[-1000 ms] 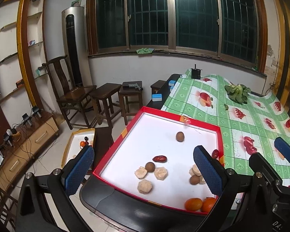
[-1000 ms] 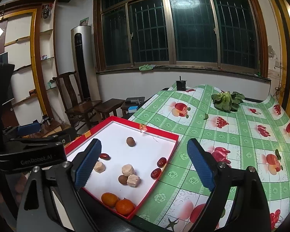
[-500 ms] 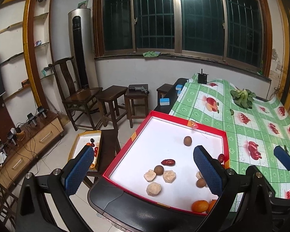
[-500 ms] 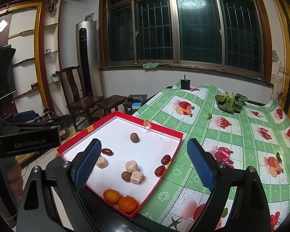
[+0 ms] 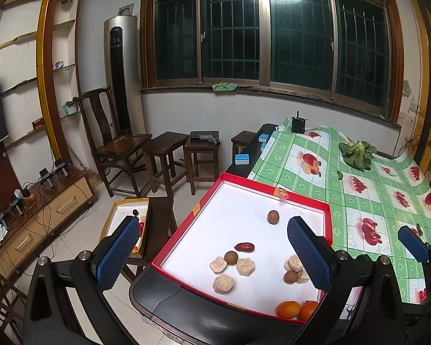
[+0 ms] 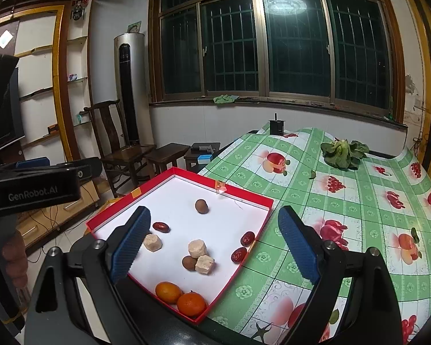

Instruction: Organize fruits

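A red-rimmed white tray lies on the table's near left corner. It holds two oranges at its near edge, pale cut chunks, brown round fruits and a red date. The right wrist view shows the same tray with the oranges and two more dates by its right wall. My left gripper hovers open in front of the tray, nothing between its pads. My right gripper is open and empty too, over the tray's right side.
The green fruit-print tablecloth stretches to the right, with a leafy vegetable at its far end. A yellow-rimmed tray with small fruits sits on a low stool by the floor at left. Wooden stools and a chair stand beyond.
Both views have drifted only slightly. The fruits and the tray lie where they were, and both grippers stay open.
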Motion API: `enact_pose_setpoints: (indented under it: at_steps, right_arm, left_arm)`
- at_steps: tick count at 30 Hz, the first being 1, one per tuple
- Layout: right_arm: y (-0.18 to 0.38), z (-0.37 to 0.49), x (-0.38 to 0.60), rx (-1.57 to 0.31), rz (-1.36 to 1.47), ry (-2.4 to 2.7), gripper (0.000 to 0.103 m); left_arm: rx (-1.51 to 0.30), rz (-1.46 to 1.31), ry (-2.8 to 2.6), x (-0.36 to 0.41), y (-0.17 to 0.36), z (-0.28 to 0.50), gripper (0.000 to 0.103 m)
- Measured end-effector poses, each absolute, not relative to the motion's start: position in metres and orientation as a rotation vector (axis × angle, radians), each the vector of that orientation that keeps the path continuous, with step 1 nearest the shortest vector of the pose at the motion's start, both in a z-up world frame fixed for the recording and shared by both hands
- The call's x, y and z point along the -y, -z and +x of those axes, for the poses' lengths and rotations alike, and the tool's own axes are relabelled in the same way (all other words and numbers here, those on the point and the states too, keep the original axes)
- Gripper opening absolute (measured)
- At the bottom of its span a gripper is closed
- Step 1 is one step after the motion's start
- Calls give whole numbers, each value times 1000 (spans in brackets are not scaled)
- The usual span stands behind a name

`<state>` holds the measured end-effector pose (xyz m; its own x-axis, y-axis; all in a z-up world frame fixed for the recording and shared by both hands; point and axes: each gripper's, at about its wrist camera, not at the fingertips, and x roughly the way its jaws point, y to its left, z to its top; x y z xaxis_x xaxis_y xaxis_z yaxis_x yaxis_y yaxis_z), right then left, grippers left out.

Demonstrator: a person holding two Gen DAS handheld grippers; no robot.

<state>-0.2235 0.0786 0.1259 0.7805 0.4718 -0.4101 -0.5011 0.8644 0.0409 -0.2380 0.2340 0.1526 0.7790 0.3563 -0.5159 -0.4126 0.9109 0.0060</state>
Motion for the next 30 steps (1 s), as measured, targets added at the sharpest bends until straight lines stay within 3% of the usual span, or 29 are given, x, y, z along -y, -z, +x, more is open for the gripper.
enact_pose_setpoints:
  at_steps: [30]
  right_arm:
    - [-128, -228, -72, -423, -65, -521, 90]
  left_arm:
    - [-559, -110, -425, -237, -145, -237, 103]
